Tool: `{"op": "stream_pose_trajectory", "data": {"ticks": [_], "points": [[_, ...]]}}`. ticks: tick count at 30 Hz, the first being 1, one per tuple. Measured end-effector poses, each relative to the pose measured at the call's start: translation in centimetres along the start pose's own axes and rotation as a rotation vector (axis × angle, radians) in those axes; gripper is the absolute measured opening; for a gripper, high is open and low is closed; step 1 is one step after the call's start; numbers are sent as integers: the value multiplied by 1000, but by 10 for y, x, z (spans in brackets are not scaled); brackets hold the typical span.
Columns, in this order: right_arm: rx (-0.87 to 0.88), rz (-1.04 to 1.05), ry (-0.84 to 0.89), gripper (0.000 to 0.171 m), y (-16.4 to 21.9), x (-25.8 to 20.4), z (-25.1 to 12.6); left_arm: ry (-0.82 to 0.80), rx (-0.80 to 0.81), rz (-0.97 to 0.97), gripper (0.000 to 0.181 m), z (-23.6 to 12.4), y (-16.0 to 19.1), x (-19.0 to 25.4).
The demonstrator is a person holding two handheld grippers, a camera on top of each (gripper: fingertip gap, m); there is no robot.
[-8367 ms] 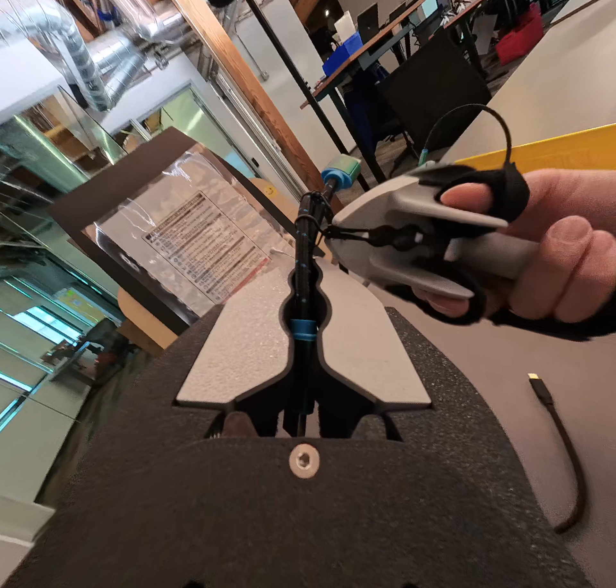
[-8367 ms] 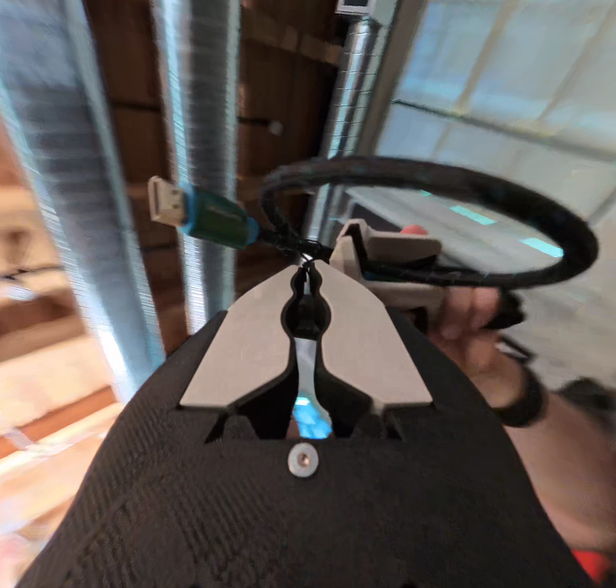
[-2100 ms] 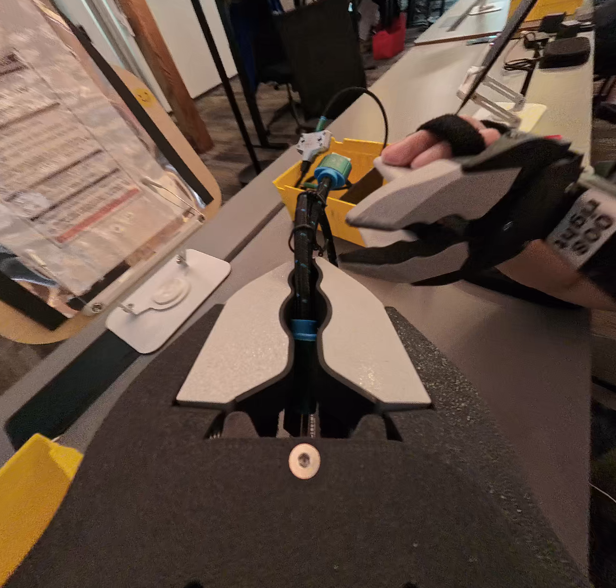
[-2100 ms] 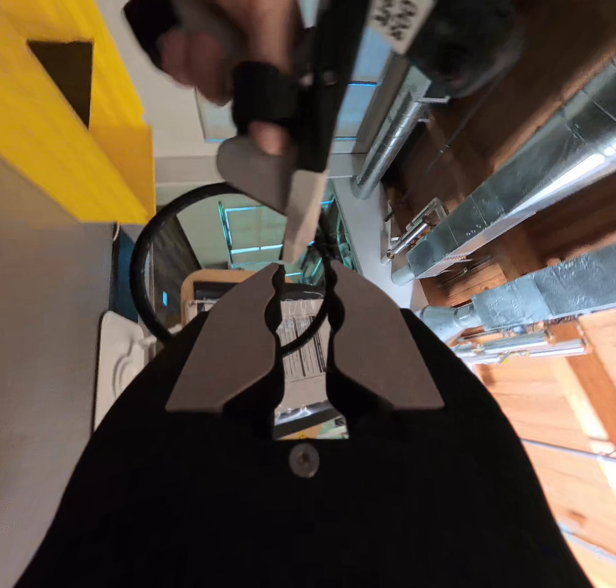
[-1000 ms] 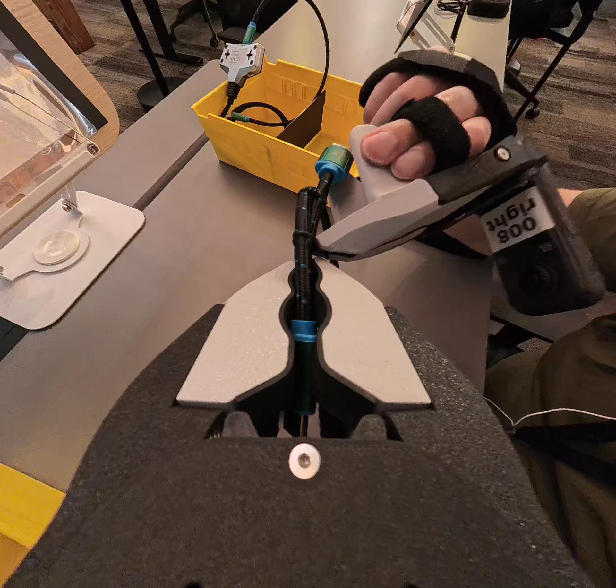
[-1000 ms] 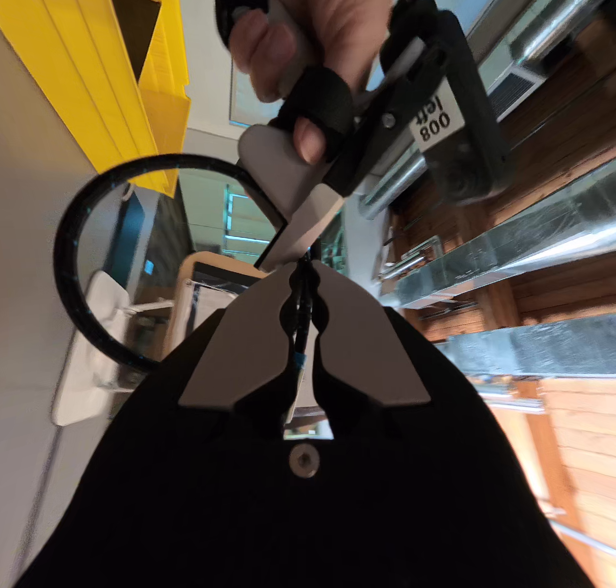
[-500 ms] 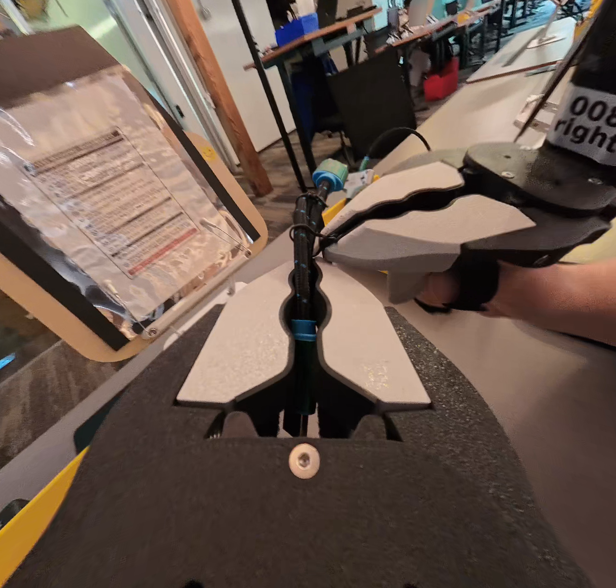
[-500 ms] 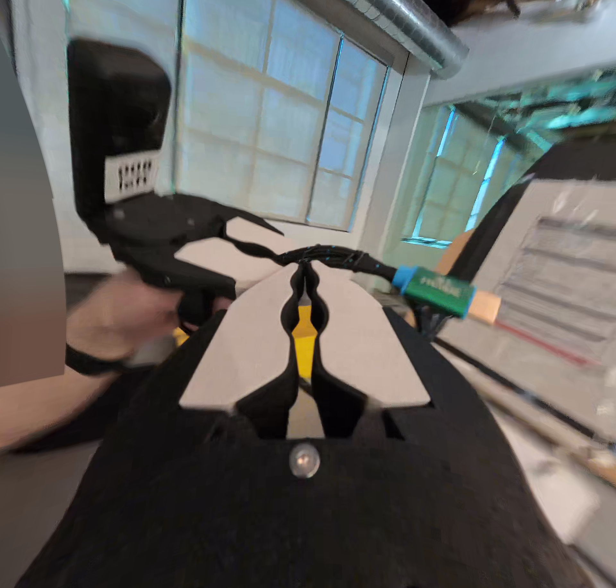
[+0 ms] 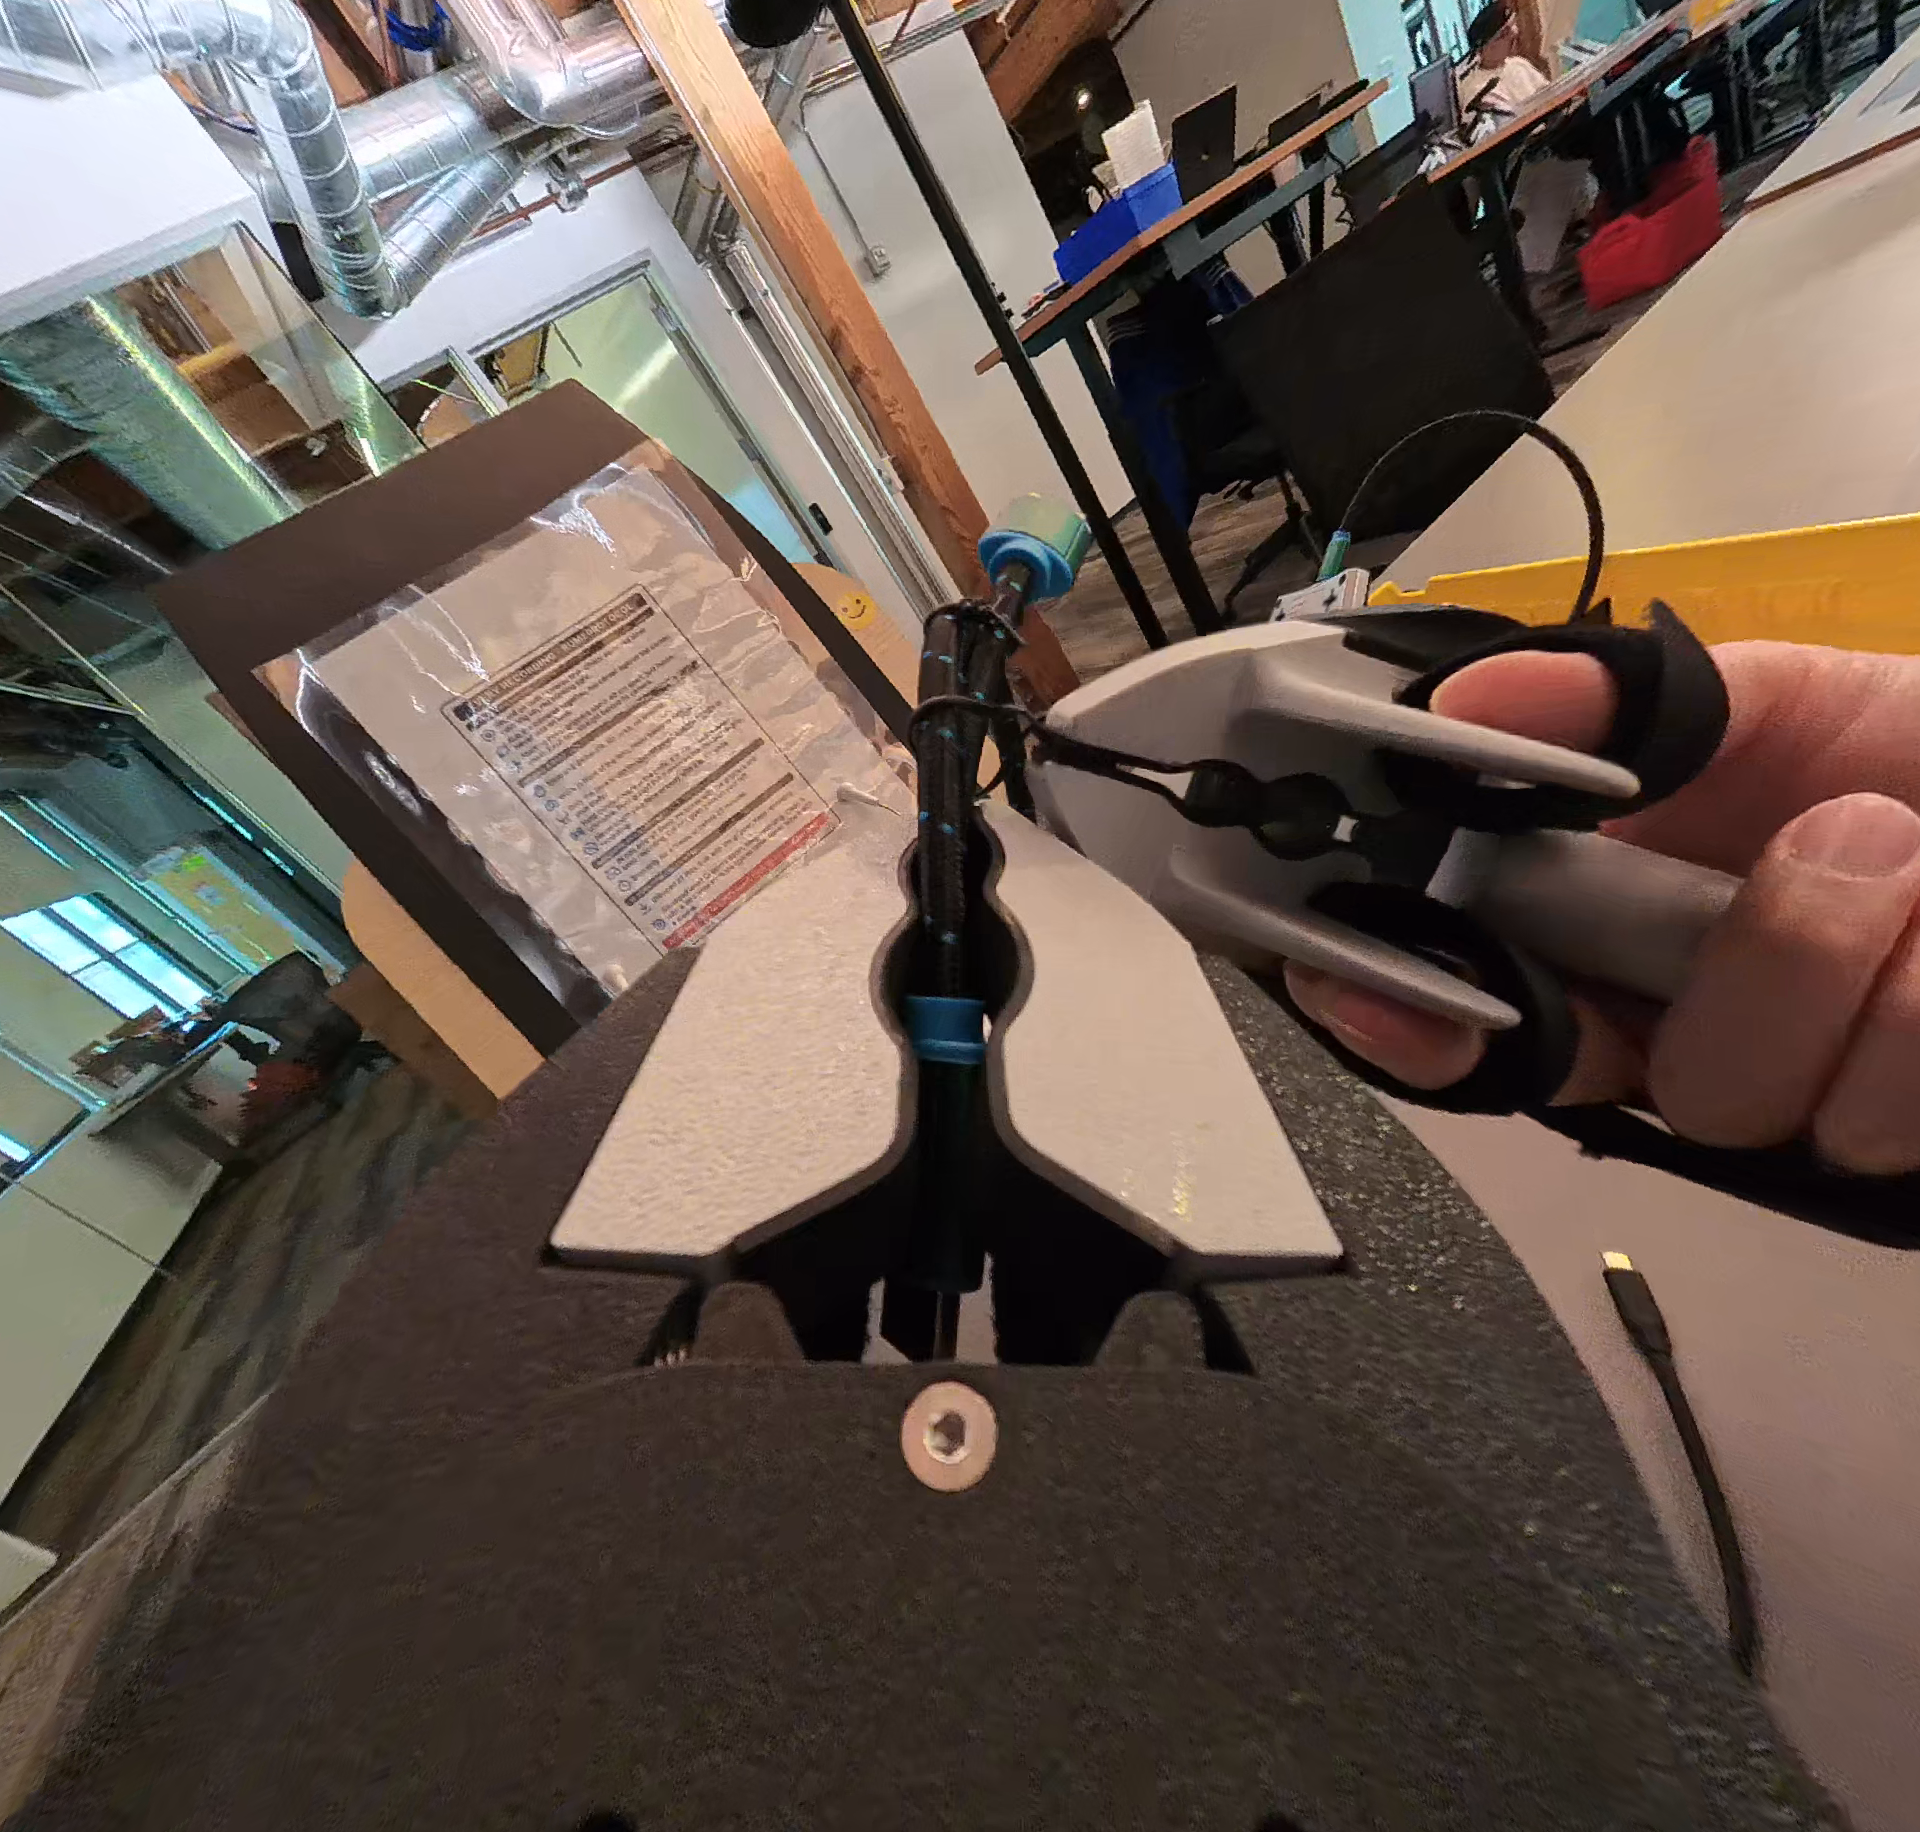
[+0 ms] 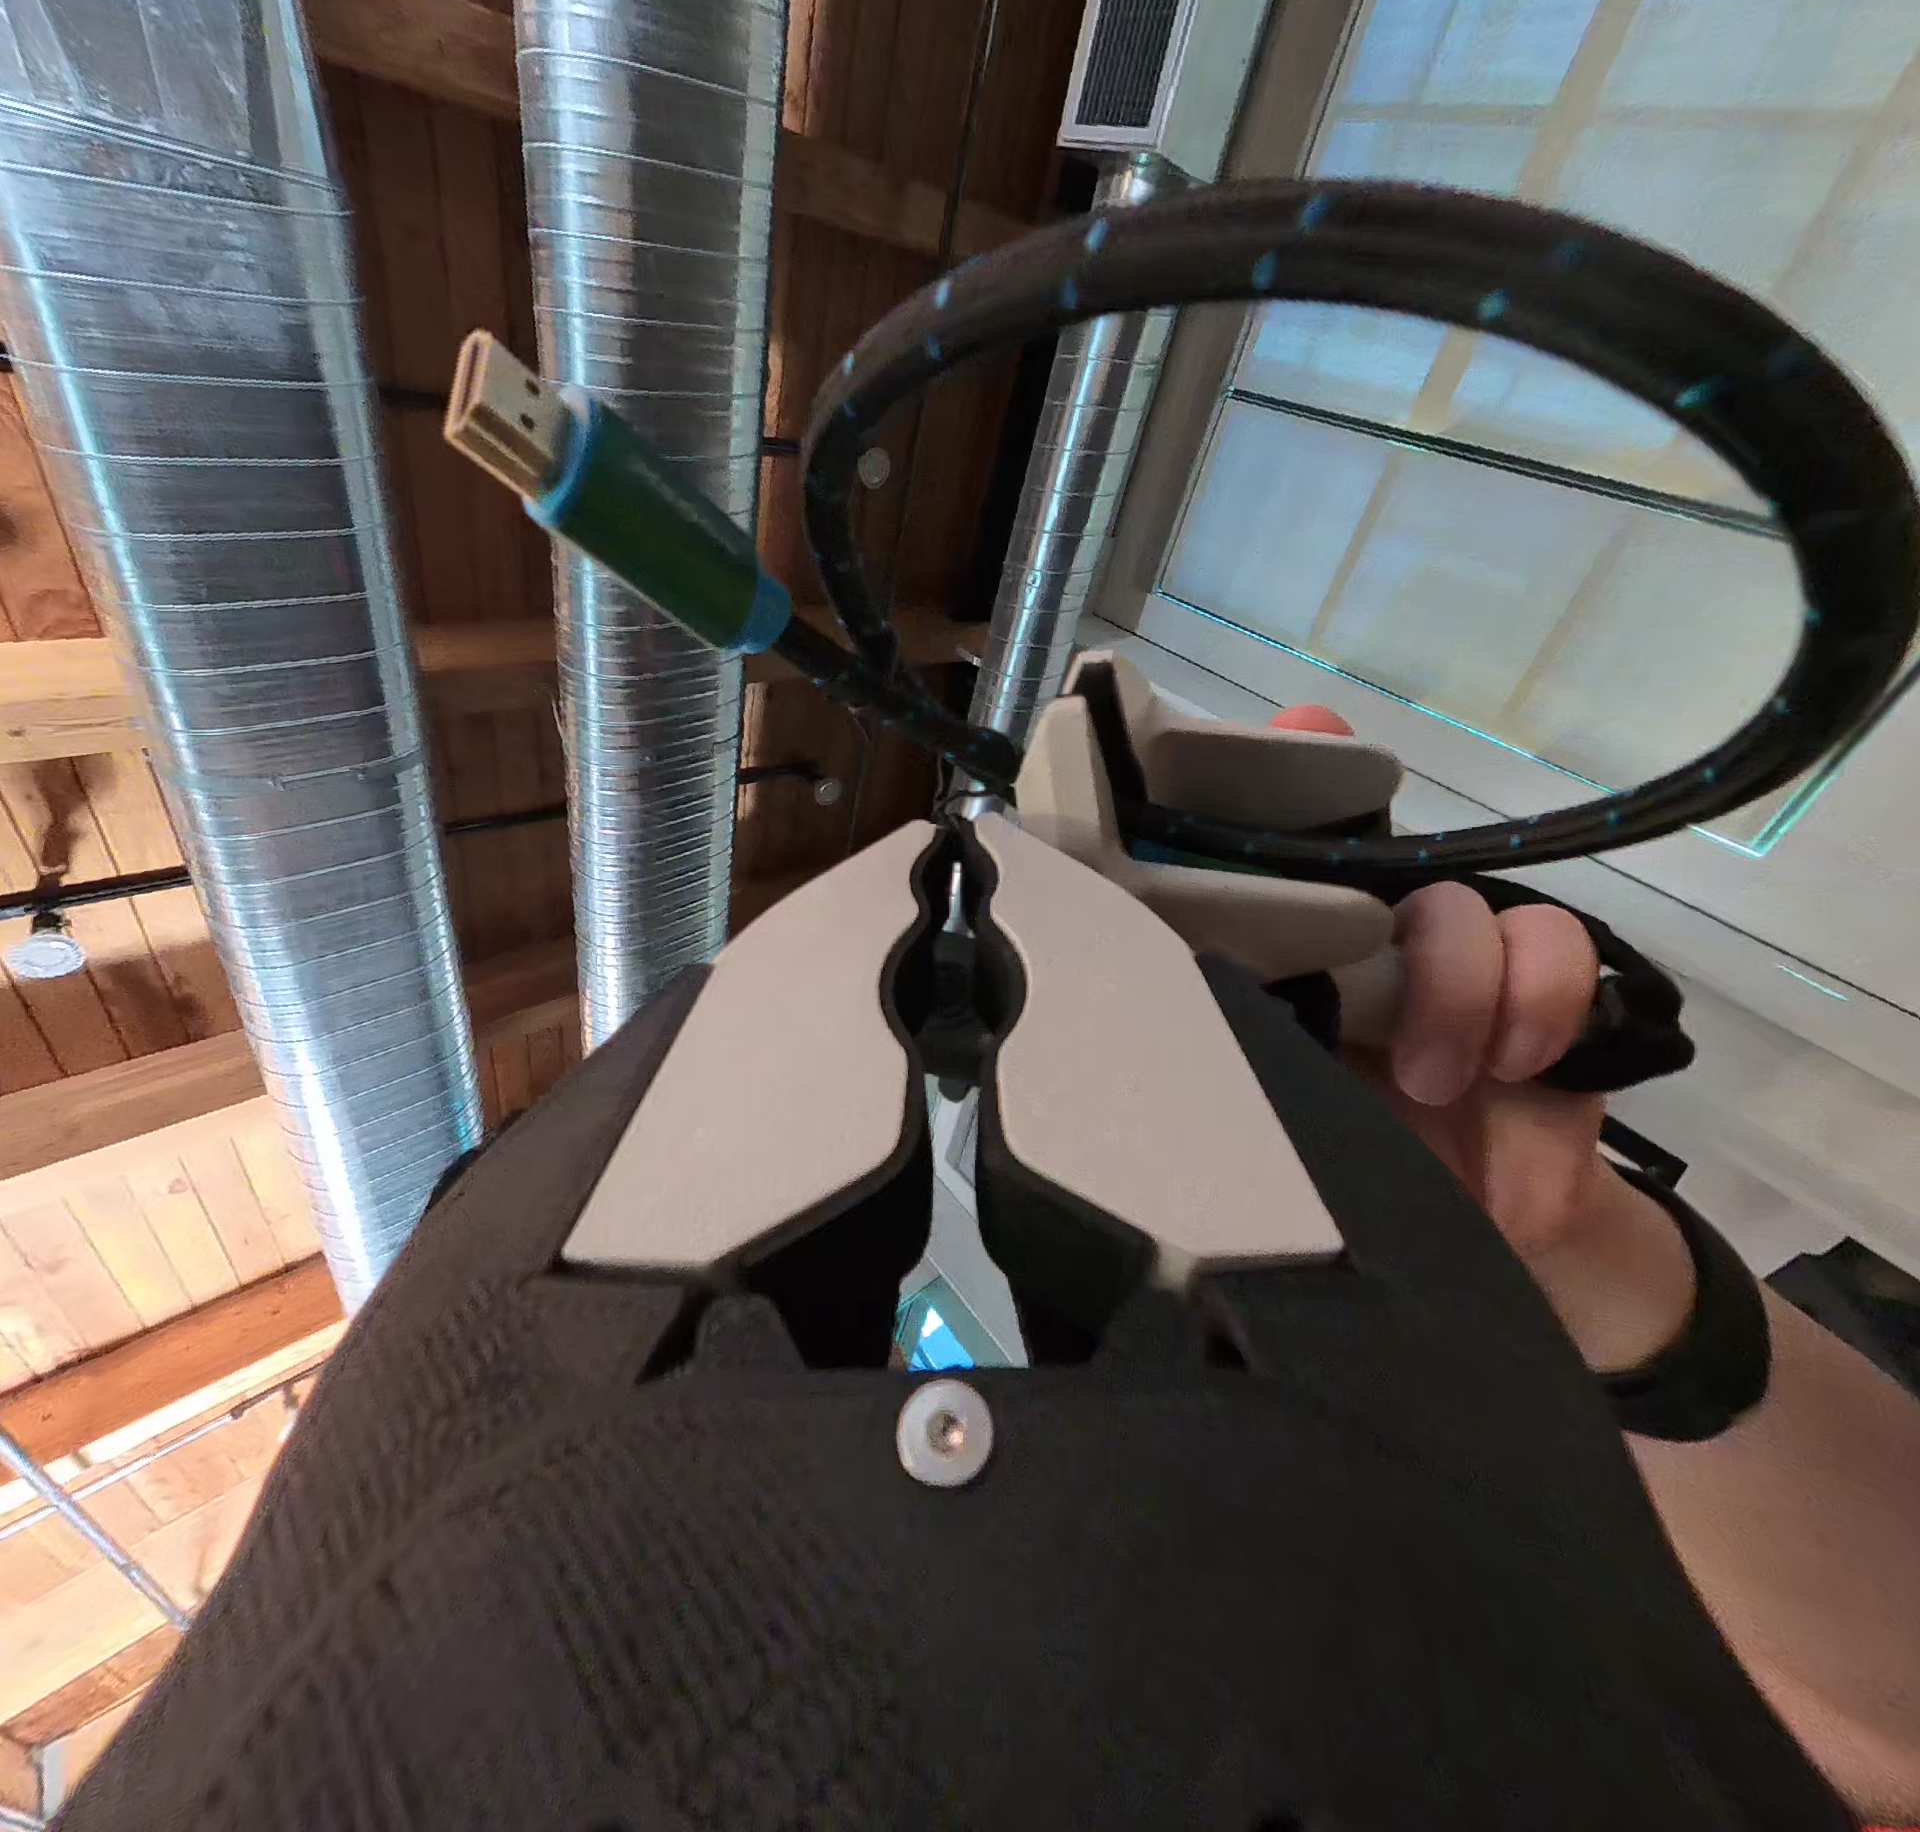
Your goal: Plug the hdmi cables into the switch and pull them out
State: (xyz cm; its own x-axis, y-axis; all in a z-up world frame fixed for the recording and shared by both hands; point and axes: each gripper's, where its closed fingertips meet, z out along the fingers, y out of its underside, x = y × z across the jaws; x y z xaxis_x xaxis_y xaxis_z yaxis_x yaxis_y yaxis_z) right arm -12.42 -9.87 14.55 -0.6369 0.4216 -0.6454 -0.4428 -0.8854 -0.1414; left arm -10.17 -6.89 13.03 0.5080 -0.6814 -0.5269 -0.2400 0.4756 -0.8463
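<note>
A black braided HDMI cable (image 9: 948, 743) with blue flecks runs up between the fingers of my left gripper (image 9: 951, 826), which is shut on it near a blue collar. Its green plug (image 9: 1031, 544) sticks out above. My right gripper (image 9: 1044, 733) comes in from the right, its tips shut on a thin black tie around the cable. In the right wrist view my right gripper (image 10: 956, 832) points at the ceiling. The green plug with its gold end (image 10: 582, 494) shows upper left and the cable loop (image 10: 1455, 270) arcs to the right, passing through my left gripper (image 10: 1091, 806). The white switch (image 9: 1325, 593) sits far off.
A yellow bin (image 9: 1714, 577) holds the switch on the grey table (image 9: 1818, 1367). A thin black USB cable (image 9: 1662, 1367) lies on the table at the right. A framed sheet in plastic (image 9: 623, 743) stands at the left. Metal ducts (image 10: 260, 639) are overhead. Less than 4 cm separates the two grippers' tips.
Both grippers have tilted upward together. The right wrist view now faces the ceiling, with the plug at upper left instead of at the right. Both grips are unchanged.
</note>
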Motion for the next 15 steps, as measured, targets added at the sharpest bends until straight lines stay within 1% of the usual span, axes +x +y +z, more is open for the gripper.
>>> {"op": "stream_pose_trajectory", "data": {"ticks": [1,4,8,10,15], "points": [[1,11,13,2,1,0,1,-5,2,16,3,-1,-1,0],[-19,89,5,2,8,-4,4,-40,30,119,4,-4,-8,-2],[-41,196,-31,1,15,-8,7,-64,83,207,4,-9,-16,-3],[-69,225,-33,1,20,-9,9,-64,115,247,3,-11,-20,-4],[-106,258,-32,1,28,-9,11,-121,156,386,4,-17,-25,-8]]}}
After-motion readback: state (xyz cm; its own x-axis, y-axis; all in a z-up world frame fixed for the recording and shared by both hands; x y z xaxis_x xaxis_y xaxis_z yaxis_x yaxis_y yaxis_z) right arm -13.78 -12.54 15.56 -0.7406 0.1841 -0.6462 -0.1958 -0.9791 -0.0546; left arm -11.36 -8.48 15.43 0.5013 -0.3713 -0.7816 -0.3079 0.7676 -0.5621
